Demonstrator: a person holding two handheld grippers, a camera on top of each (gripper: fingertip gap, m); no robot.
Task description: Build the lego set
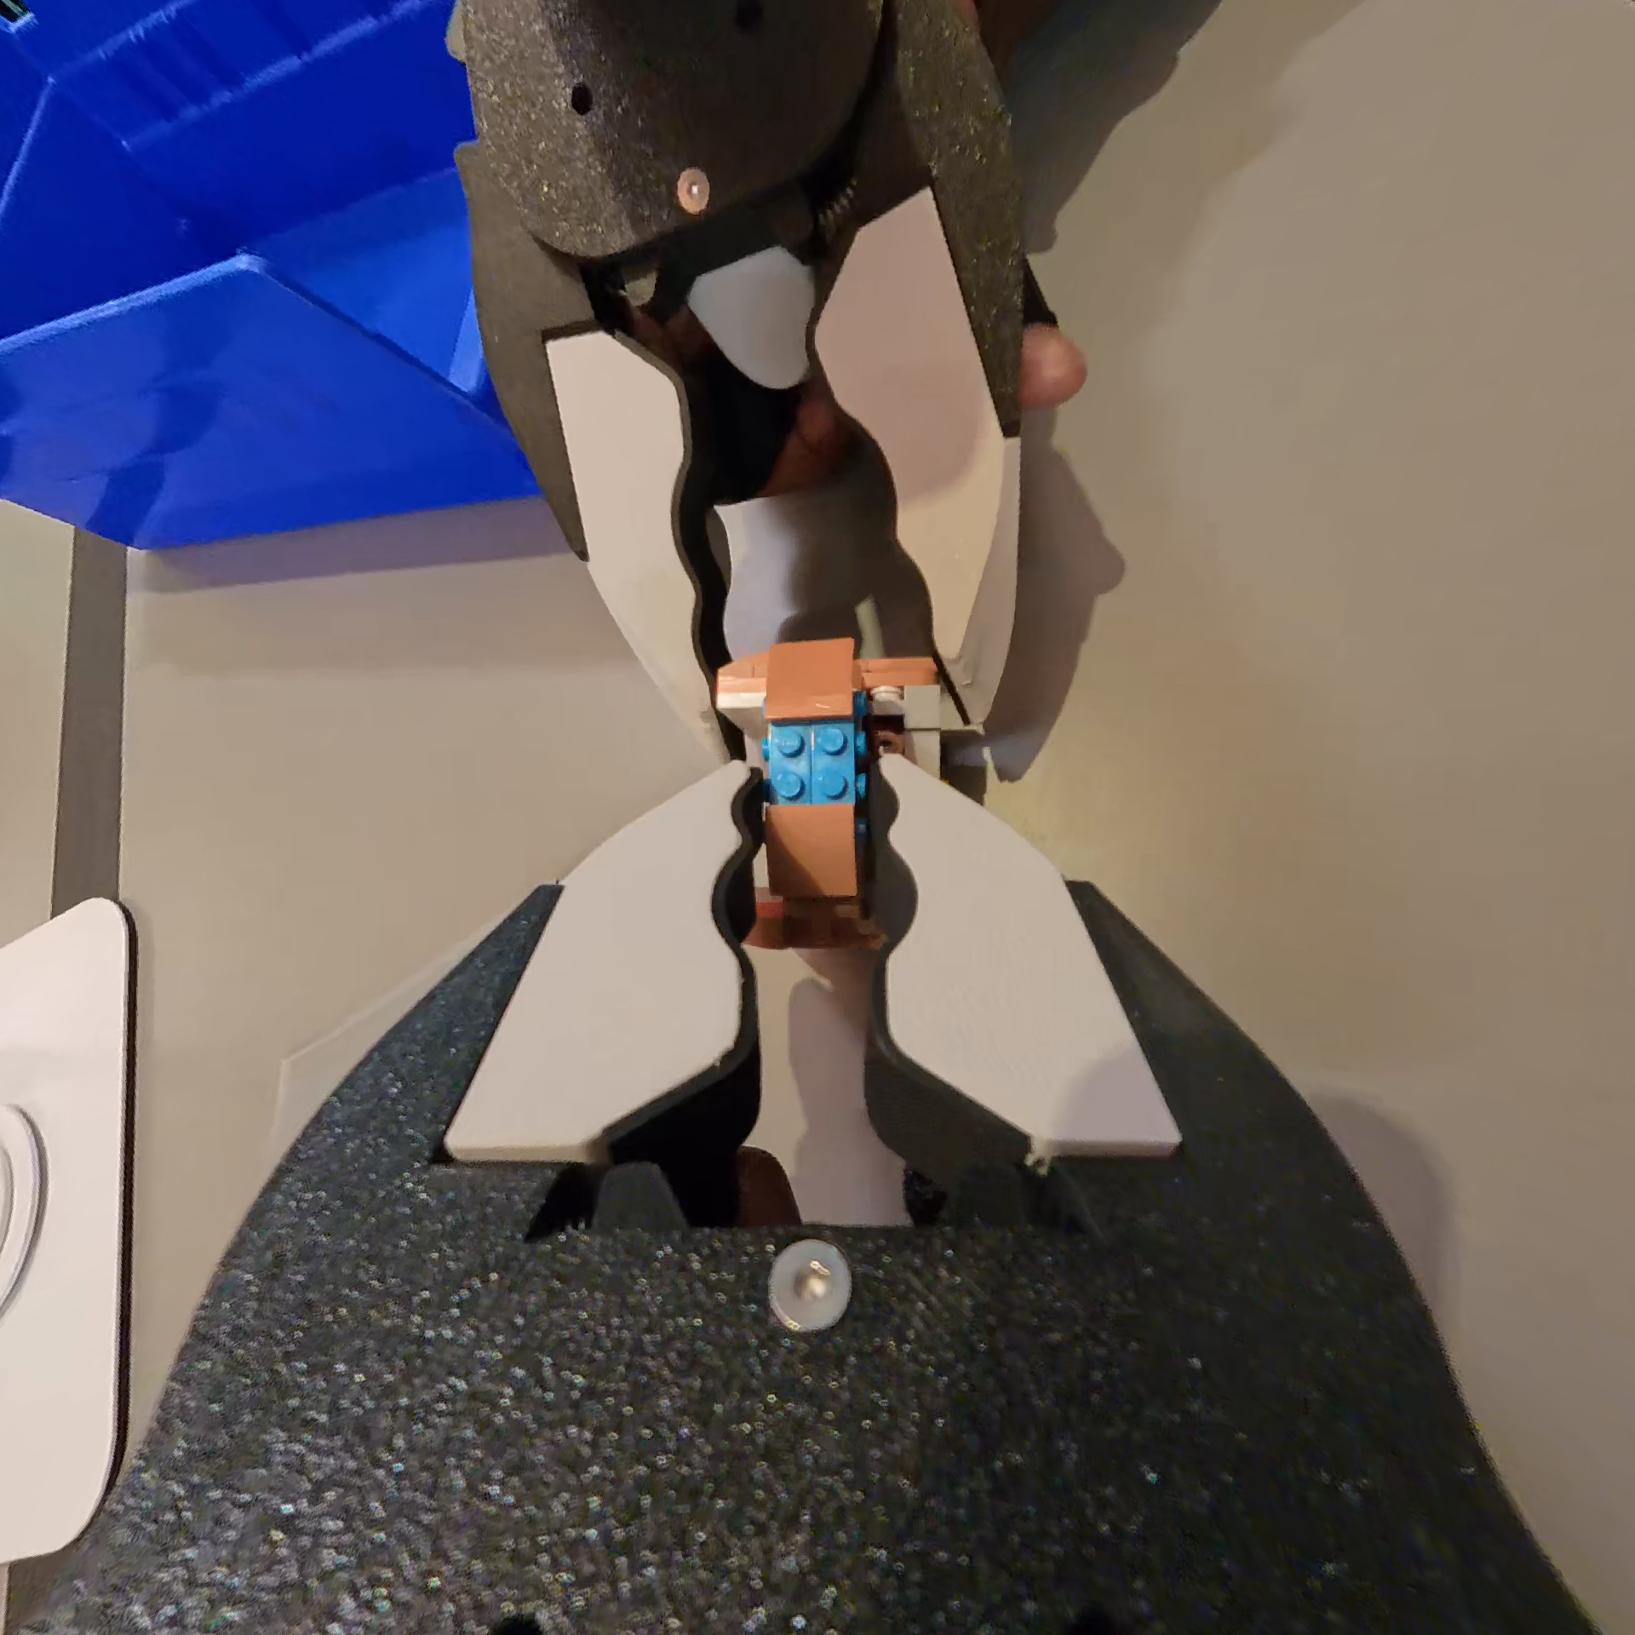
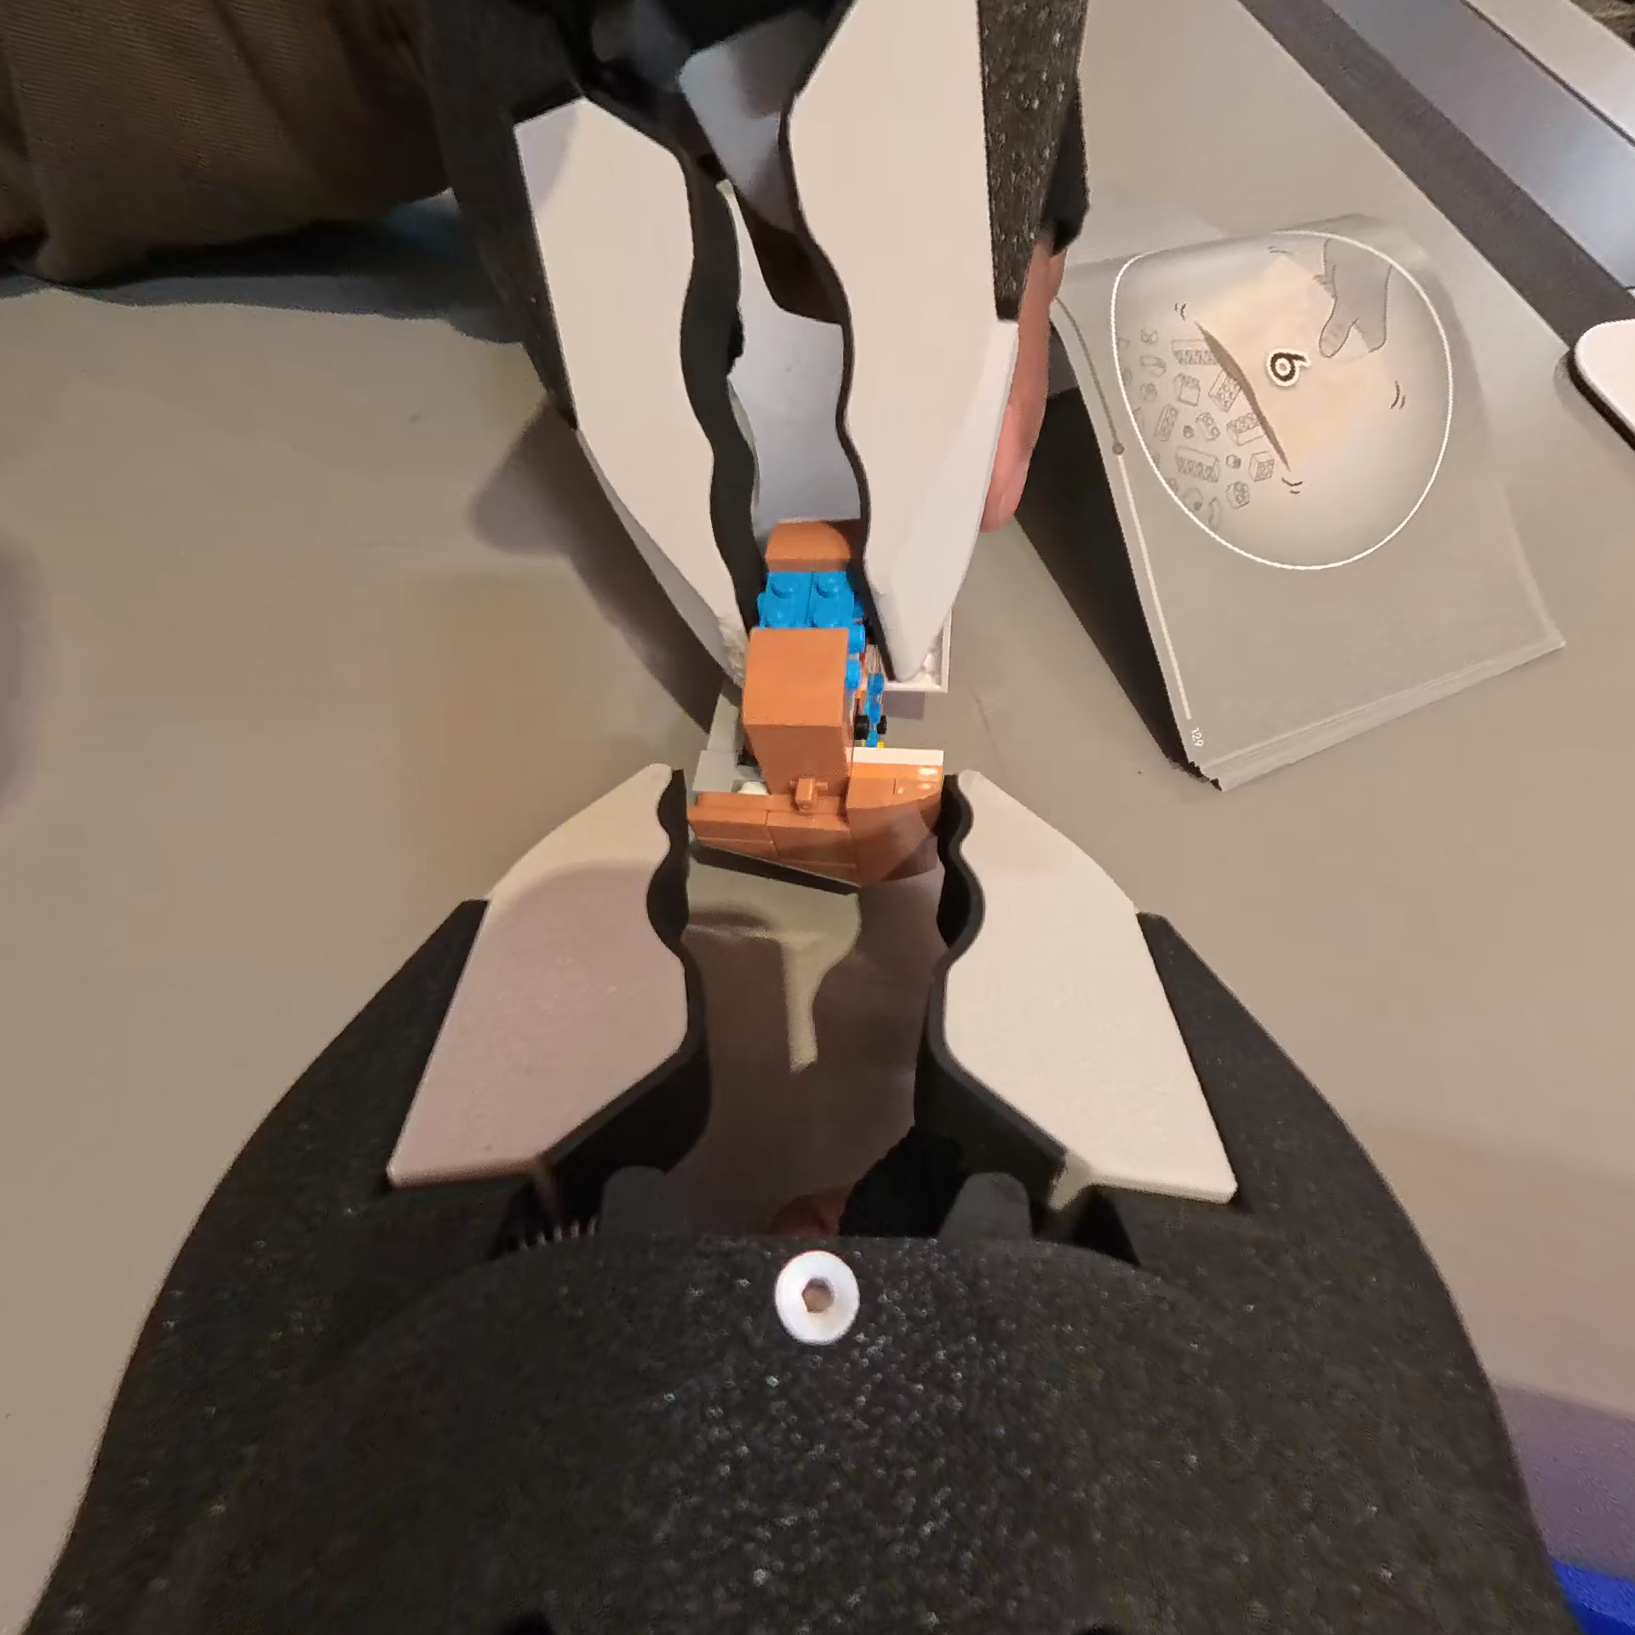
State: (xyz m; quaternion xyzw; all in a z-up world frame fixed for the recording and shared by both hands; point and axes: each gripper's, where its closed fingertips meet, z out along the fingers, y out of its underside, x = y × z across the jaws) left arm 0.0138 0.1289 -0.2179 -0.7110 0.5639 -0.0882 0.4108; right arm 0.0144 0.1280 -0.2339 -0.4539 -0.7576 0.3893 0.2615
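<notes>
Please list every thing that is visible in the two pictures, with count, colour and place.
lego model: 1, brown, blue, some white and grey, held between the two grippers above the table
bin: 1, blue, far left in the left wrist view
booklet: 1, grey, open on the table, right in the right wrist view
white pad: 1, white, dark rim, left edge
table: 1, beige
left gripper: 1, black, grey fingers, shut on the model
right gripper: 1, same colours, shut on the model's brown end
</notes>
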